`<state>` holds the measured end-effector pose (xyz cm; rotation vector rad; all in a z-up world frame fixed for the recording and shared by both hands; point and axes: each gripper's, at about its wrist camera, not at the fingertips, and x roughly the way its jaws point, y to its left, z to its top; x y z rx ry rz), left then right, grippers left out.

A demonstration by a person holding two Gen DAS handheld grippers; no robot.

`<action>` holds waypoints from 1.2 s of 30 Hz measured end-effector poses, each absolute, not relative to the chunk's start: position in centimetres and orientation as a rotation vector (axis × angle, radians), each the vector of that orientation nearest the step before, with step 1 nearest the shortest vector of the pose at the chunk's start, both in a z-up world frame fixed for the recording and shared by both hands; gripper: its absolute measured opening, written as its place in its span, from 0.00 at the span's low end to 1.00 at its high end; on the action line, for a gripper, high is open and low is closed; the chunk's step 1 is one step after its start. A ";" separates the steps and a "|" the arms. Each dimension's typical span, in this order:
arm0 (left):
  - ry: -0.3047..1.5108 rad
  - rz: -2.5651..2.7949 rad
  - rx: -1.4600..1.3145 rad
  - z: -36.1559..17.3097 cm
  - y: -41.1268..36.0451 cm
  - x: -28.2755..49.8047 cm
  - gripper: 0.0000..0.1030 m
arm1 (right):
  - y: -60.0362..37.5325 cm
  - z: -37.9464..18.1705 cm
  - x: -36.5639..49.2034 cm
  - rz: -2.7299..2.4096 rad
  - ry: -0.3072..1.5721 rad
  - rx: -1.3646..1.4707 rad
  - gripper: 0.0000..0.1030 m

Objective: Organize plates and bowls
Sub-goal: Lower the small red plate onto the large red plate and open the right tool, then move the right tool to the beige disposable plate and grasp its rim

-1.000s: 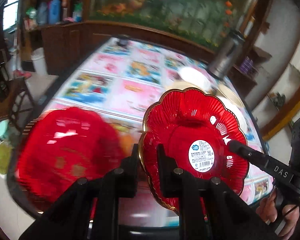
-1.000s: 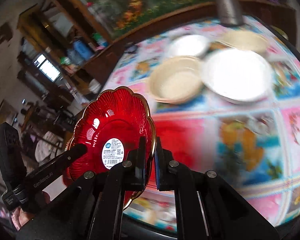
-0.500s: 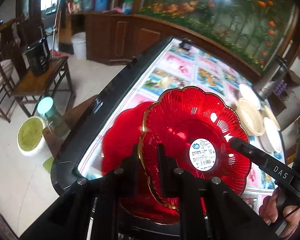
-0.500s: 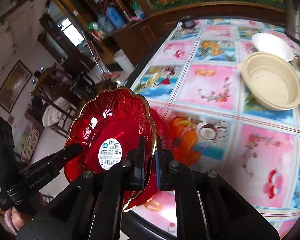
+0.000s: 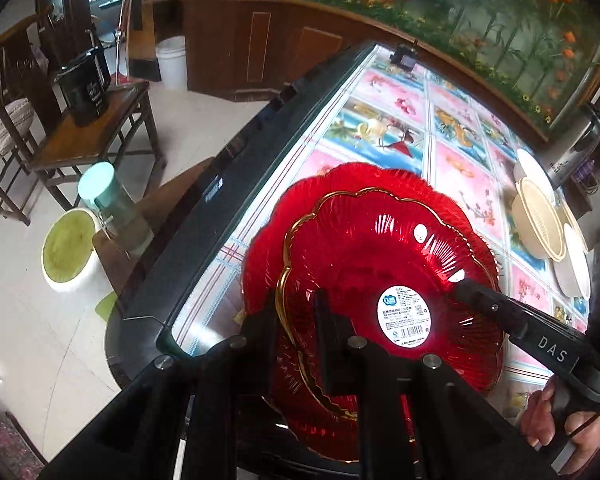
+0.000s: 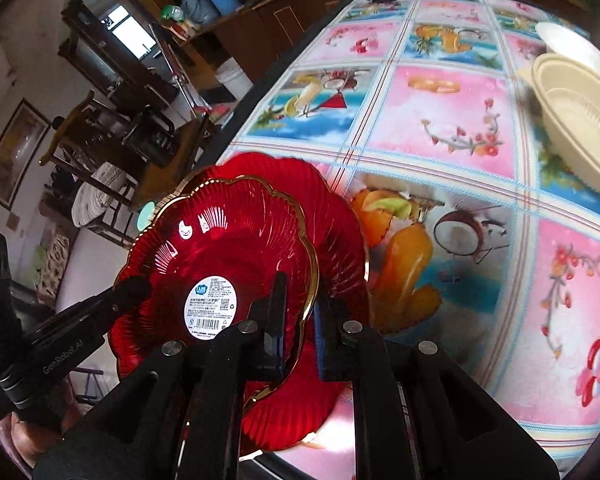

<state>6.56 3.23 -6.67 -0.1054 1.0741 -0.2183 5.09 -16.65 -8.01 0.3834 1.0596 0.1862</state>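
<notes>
A red scalloped plate (image 5: 380, 264) with a gold rim and a white label hangs tilted between both grippers. My left gripper (image 5: 296, 312) is shut on its rim at the left side. On the opposite side, my right gripper (image 6: 300, 312) has the rim (image 6: 306, 280) between its fingers, its jaws just opening. Each gripper's black finger also shows in the other's view, against the plate's far edge. Directly below lies a second red plate (image 5: 284, 216) of the same kind, on the table near its edge, partly covered by the held one.
Stacked beige bowls (image 6: 576, 132) and white plates (image 5: 572, 264) sit at the table's far right, by a steel flask (image 5: 576, 144). The table's dark edge (image 5: 228, 184) runs left of the red plates. Beyond it stand a low stool with a jar (image 5: 108, 204) and wooden chairs.
Both grippers have carried the held plate down and toward the table's edge. It now hangs right over the second red plate. The right fingers stand slightly wider apart.
</notes>
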 end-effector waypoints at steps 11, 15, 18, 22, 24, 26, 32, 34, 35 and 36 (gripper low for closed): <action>1.006 -0.136 0.033 -5.7 2.5 6.3 0.16 | -13.3 -7.6 5.5 0.074 1.039 0.054 0.16; 0.975 -0.112 0.058 -5.0 2.7 6.1 0.16 | -11.5 -7.4 4.7 0.034 0.979 -0.133 0.18; 0.958 -0.114 0.033 -4.4 3.0 5.8 0.16 | -11.3 -6.3 4.0 0.028 0.918 -0.189 0.18; 0.957 -0.150 -0.011 -3.9 2.8 5.4 0.16 | -13.4 -3.9 2.8 0.054 0.836 -0.093 0.18; 0.957 -0.173 -0.021 -3.7 2.2 5.0 0.16 | -15.5 -3.1 2.0 0.072 0.805 0.011 0.18; 0.947 -0.194 -0.029 -3.4 1.6 4.5 0.17 | -17.9 -2.7 1.1 0.073 0.785 0.109 0.20; 0.893 -0.291 -0.040 -2.1 -1.9 2.1 0.65 | -24.4 -3.0 -2.5 -0.021 0.768 0.221 0.22; 0.864 -0.331 -0.023 -1.6 -3.5 1.1 0.71 | -26.7 -3.2 -4.4 -0.052 0.763 0.237 0.22; 0.852 -0.362 -0.006 -1.3 -4.6 0.6 0.71 | -27.8 -3.2 -5.4 -0.070 0.760 0.243 0.22; 0.844 -0.395 0.012 -1.1 -5.9 0.0 0.71 | -28.9 -3.3 -6.5 -0.092 0.756 0.250 0.22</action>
